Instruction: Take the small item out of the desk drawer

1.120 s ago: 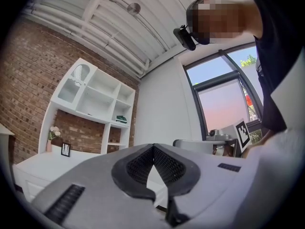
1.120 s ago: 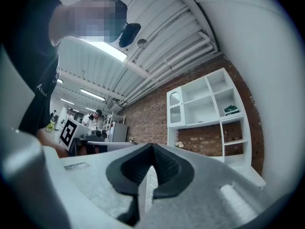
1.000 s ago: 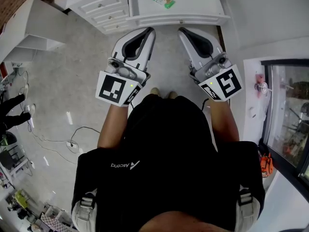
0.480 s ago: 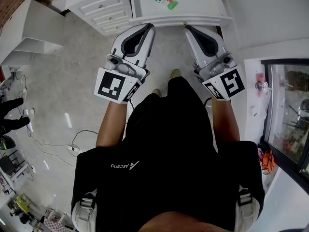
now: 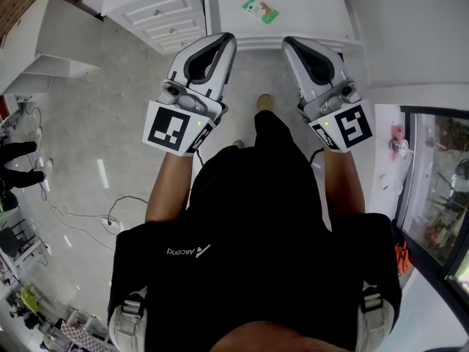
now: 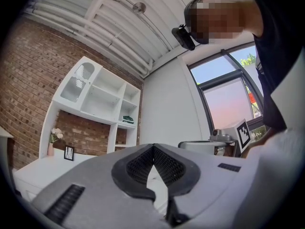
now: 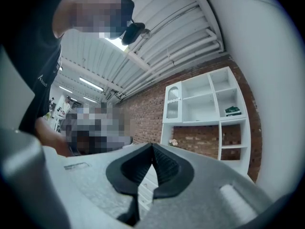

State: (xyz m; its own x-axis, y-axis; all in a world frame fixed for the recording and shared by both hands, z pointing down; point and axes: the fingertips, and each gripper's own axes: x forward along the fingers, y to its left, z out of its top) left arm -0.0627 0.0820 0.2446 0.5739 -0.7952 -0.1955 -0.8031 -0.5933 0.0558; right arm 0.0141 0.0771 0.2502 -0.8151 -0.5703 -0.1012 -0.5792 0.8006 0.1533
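Room: grey floor (image 5: 95, 123) beneath you, white table (image 5: 308, 6) at 12 o'clock, brick wall (image 6: 28, 80) and white shelf unit (image 6: 102, 99) behind it
Drawers: drawer stack (image 5: 157, 13) at 11 o'clock, on the table's left end, every front flush
Small item: you cannot see it; no drawer shows its inside
Table top: green-and-white card (image 5: 260, 8) lying flat
Left hand-held gripper (image 5: 229, 39): jaws pressed together, nothing between them, tip near the table's front edge
Right hand-held gripper (image 5: 288, 42): jaws pressed together, likewise empty, beside the left one at your 1 o'clock, apart from it
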